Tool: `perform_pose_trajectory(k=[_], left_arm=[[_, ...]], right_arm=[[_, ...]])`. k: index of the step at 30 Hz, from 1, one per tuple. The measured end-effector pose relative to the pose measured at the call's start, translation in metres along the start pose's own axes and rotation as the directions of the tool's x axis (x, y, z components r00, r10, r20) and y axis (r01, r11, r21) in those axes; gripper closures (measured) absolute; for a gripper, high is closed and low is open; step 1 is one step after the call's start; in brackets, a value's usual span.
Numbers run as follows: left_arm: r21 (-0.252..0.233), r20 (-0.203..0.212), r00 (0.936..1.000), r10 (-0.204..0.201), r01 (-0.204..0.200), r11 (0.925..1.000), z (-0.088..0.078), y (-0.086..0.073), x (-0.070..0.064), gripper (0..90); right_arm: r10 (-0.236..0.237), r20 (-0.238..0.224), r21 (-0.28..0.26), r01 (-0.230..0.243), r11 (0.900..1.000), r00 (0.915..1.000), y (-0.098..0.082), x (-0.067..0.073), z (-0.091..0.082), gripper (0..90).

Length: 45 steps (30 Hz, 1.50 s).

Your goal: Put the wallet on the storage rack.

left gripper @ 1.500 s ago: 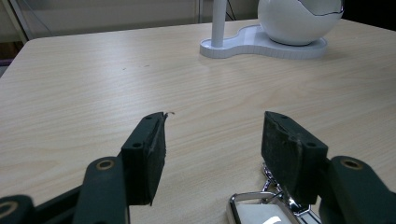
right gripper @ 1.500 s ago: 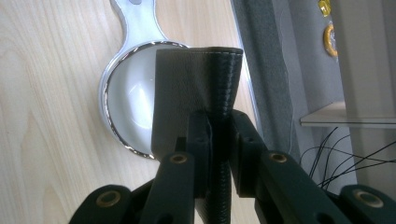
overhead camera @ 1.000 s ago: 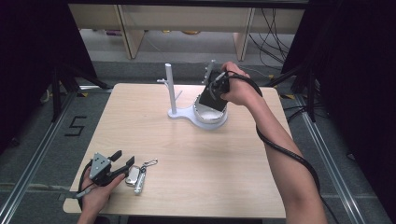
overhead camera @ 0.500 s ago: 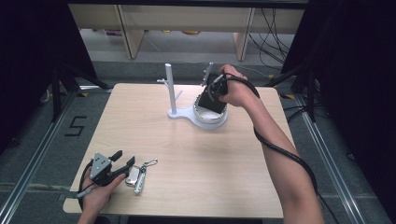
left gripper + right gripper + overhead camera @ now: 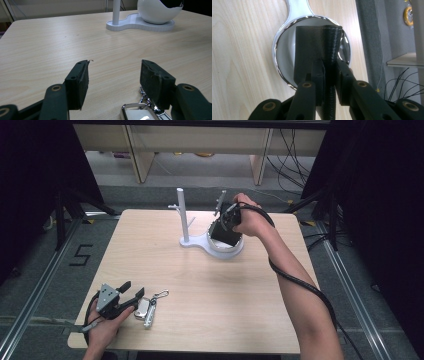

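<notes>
The table (image 5: pixel 165 265) is holding a white stand (image 5: pixel 200 241) with a round bowl (image 5: pixel 235 251) at its far side. The right gripper (image 5: pixel 223 231) is squeezing its jaws on a black wallet (image 5: pixel 318 53), pinching it by the stitched folded edge, and the wallet is hanging over the bowl, partly down inside the rim. The wallet is looking light and soft, a bit bendy and smooth, so holding it by the thick folded edge is probably the safest spot. Compared with a second ago, the right hand is sitting a little lower over the bowl, and the jaws have just been opening a tiny bit with the wallet between them. The left gripper (image 5: pixel 131 294) is resting open near the front edge, just beside a small bunch of keys (image 5: pixel 146 309).
</notes>
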<state>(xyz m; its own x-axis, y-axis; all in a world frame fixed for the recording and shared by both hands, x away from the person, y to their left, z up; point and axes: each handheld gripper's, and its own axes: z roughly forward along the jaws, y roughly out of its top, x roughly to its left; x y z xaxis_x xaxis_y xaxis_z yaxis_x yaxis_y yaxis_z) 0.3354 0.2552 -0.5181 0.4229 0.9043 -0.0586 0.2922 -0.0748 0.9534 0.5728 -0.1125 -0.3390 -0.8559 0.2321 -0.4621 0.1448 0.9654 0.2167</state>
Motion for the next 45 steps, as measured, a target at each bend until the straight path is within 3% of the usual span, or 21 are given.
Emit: perform_pose_trajectory(k=[5,6,9,11,12,16,21,22,23,26,31,32,34,36,38,40,45], left_arm=[[-0.004,0.001,1.0000,0.000,0.000,1.0000,0.000,0.000,0.001,39.8],[0.004,-0.003,1.0000,0.001,-0.001,1.0000,-0.001,0.000,0.001,39.8],[-0.002,0.000,1.0000,0.001,-0.001,1.0000,0.000,0.000,0.001,39.8],[-0.011,0.004,1.0000,0.000,0.000,0.9999,0.000,-0.001,0.001,39.8],[-0.010,0.004,1.0000,0.001,-0.001,0.9999,0.000,-0.001,0.001,39.8],[-0.010,0.004,1.0000,-0.001,0.001,0.9999,0.000,-0.001,0.001,39.8],[0.002,-0.001,1.0000,0.000,0.000,1.0000,0.000,0.000,0.000,39.8],[0.004,-0.002,1.0000,-0.001,0.001,1.0000,0.000,0.000,0.000,39.8],[0.003,-0.001,1.0000,0.000,0.000,1.0000,0.000,0.000,0.001,39.8],[0.002,-0.001,1.0000,-0.001,0.001,1.0000,0.000,0.000,0.000,39.8],[0.002,-0.002,1.0000,0.001,-0.001,1.0000,0.000,0.000,0.001,39.8],[0.003,-0.002,1.0000,0.002,-0.002,1.0000,0.000,0.000,0.001,39.8],[-0.010,0.002,1.0000,-0.001,0.001,1.0000,0.001,0.000,0.001,39.8],[-0.011,0.002,1.0000,0.001,-0.001,0.9999,0.000,0.000,0.000,39.8],[-0.005,0.000,1.0000,0.002,-0.002,1.0000,0.000,0.000,0.000,39.7],[-0.006,0.001,1.0000,0.003,-0.003,1.0000,0.000,0.000,0.000,39.8],[-0.005,0.001,1.0000,0.006,-0.006,1.0000,0.001,0.001,0.000,39.7]], right_arm=[[0.023,-0.020,0.008,-0.022,1.000,0.9995,0.001,0.002,0.007,79.1],[-0.013,-0.011,-0.007,0.013,1.000,0.9999,0.001,0.000,0.009,79.0],[0.041,-0.035,0.014,-0.041,0.999,0.9985,0.001,0.003,0.011,78.4],[0.039,-0.035,0.011,-0.038,0.999,0.9986,0.000,0.003,0.013,77.8],[0.013,-0.027,-0.006,-0.014,1.000,0.9996,-0.001,0.001,0.015,77.0],[0.043,-0.010,-0.011,-0.043,0.999,0.9990,-0.002,0.000,0.016,69.9],[0.057,0.063,-0.053,-0.054,0.997,0.9964,-0.007,-0.009,0.013,58.4],[0.081,0.069,-0.048,-0.077,0.996,0.9944,-0.007,-0.008,0.012,57.5],[0.057,0.080,-0.055,-0.052,0.997,0.9952,-0.009,-0.011,0.012,57.1],[0.137,0.085,-0.046,-0.133,0.990,0.9870,-0.013,-0.008,0.009,55.9],[0.175,0.080,-0.075,-0.169,0.983,0.9813,-0.021,-0.008,0.006,54.5],[0.162,0.081,-0.080,-0.156,0.985,0.9834,-0.022,-0.009,0.005,54.4],[0.176,0.074,-0.094,-0.169,0.981,0.9815,-0.025,-0.008,0.003,54.6],[0.230,0.055,-0.106,-0.223,0.969,0.9717,-0.027,-0.005,0.001,54.7],[0.250,0.051,-0.120,-0.243,0.963,0.9669,-0.030,-0.003,-0.002,54.7],[0.288,0.019,-0.139,-0.283,0.949,0.9574,-0.033,0.001,-0.006,54.8],[0.322,0.010,-0.172,-0.316,0.933,0.9466,-0.043,0.011,-0.014,52.8]])
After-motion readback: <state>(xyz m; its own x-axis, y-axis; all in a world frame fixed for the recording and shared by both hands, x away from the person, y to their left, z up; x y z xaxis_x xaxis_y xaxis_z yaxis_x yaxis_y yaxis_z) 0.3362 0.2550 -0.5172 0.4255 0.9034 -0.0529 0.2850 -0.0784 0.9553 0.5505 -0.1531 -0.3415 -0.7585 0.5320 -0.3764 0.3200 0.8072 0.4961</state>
